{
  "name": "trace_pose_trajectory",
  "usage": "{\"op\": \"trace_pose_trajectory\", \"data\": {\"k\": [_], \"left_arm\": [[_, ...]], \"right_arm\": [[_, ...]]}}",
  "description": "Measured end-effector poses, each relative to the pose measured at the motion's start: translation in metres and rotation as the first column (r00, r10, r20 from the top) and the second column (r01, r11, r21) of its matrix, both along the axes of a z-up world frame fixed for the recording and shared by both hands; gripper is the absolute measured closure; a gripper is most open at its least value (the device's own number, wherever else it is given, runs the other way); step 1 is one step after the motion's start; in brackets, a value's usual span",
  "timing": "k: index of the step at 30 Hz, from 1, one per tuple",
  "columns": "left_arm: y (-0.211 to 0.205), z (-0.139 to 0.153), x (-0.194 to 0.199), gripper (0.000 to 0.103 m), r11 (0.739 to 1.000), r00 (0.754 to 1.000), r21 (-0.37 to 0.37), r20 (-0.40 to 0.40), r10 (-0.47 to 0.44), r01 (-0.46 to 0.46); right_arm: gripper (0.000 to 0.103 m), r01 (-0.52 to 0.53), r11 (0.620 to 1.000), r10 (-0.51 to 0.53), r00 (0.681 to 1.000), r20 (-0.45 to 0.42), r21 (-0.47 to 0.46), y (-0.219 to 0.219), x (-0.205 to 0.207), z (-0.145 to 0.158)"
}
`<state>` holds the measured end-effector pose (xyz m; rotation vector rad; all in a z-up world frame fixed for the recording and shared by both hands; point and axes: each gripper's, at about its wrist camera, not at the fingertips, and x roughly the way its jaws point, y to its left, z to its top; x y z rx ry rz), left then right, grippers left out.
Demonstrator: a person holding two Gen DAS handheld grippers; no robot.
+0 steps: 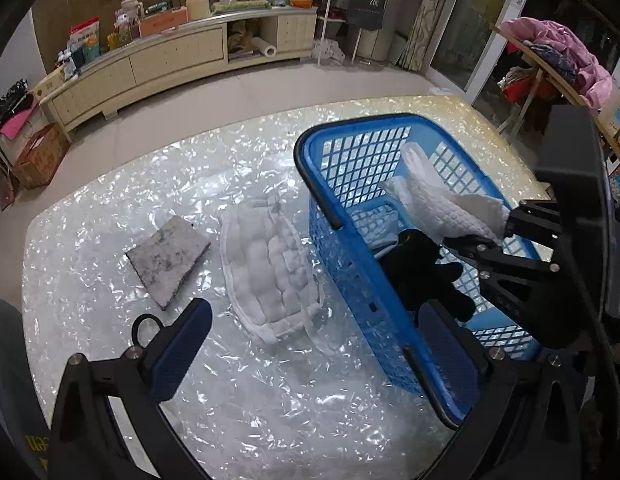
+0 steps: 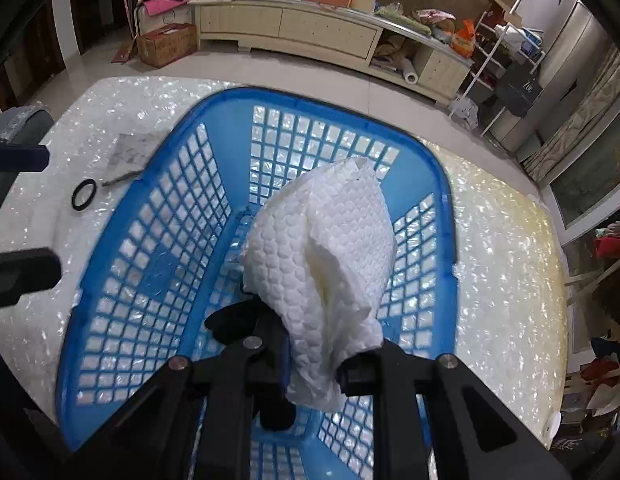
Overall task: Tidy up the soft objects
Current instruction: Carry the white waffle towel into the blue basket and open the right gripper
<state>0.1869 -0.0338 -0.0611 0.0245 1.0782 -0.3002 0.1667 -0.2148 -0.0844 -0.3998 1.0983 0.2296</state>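
Note:
My right gripper (image 2: 314,364) is shut on a white waffle-textured cloth (image 2: 322,256), which hangs over the inside of the blue lattice basket (image 2: 229,96). A black soft toy (image 1: 422,268) lies on the basket floor under the cloth (image 1: 442,200). On the table left of the basket (image 1: 350,128) lie a white quilted pad (image 1: 265,268) and a grey square pad (image 1: 167,260). My left gripper (image 1: 314,352) stands open with nothing between its fingers. Its jaws straddle the basket's near wall, one blue-padded finger (image 1: 177,348) over the table, the other over the basket.
A black ring (image 1: 147,326) lies on the shiny crinkled table cover (image 1: 109,200) near my left finger. Beyond the table stand a long cream cabinet (image 1: 149,60) loaded with boxes, a cardboard box (image 1: 39,156) on the floor and a rack of clothes (image 1: 550,56) at the right.

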Motion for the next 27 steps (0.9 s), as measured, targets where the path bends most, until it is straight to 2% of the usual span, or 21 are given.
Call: {"op": "trace_pose_trajectory", "data": {"k": [3,6,8,10,14,15,19,27], "left_arm": [[0.001,-0.007,0.006,0.000,1.000,1.000,0.007,-0.013,0.007,-0.007],[0.003,-0.010,0.008,0.000,1.000,1.000,0.006,-0.022,0.011,-0.011],[0.003,-0.011,0.006,0.000,1.000,1.000,0.013,-0.022,0.013,-0.013],[0.003,-0.011,0.003,0.000,1.000,1.000,0.012,-0.023,0.012,-0.011],[0.004,-0.006,-0.004,0.000,1.000,1.000,0.018,-0.019,0.015,-0.015],[0.005,-0.005,-0.006,0.000,1.000,1.000,0.019,-0.016,0.017,-0.017],[0.008,0.006,-0.020,0.000,0.999,1.000,0.024,-0.002,0.023,-0.023],[0.018,0.033,-0.055,0.000,0.998,0.998,0.023,0.046,0.052,-0.053]], "right_arm": [[0.086,0.004,1.000,-0.004,0.999,-0.040,-0.003,0.002,0.007,-0.009],[0.079,0.001,1.000,0.000,0.999,-0.044,0.004,0.001,0.008,-0.006],[0.067,0.006,1.000,-0.006,0.998,-0.061,0.013,0.000,0.008,-0.005],[0.033,0.010,1.000,-0.008,0.998,-0.067,0.027,-0.002,0.004,-0.001],[0.021,0.011,1.000,-0.011,1.000,-0.028,0.012,-0.002,-0.009,0.012],[0.016,0.010,1.000,-0.010,1.000,-0.026,0.012,-0.001,-0.013,0.015],[0.002,0.003,0.999,-0.002,1.000,-0.020,0.036,0.001,-0.029,0.028],[0.000,-0.025,0.996,0.022,0.999,0.028,0.091,0.018,-0.071,0.062]]}}
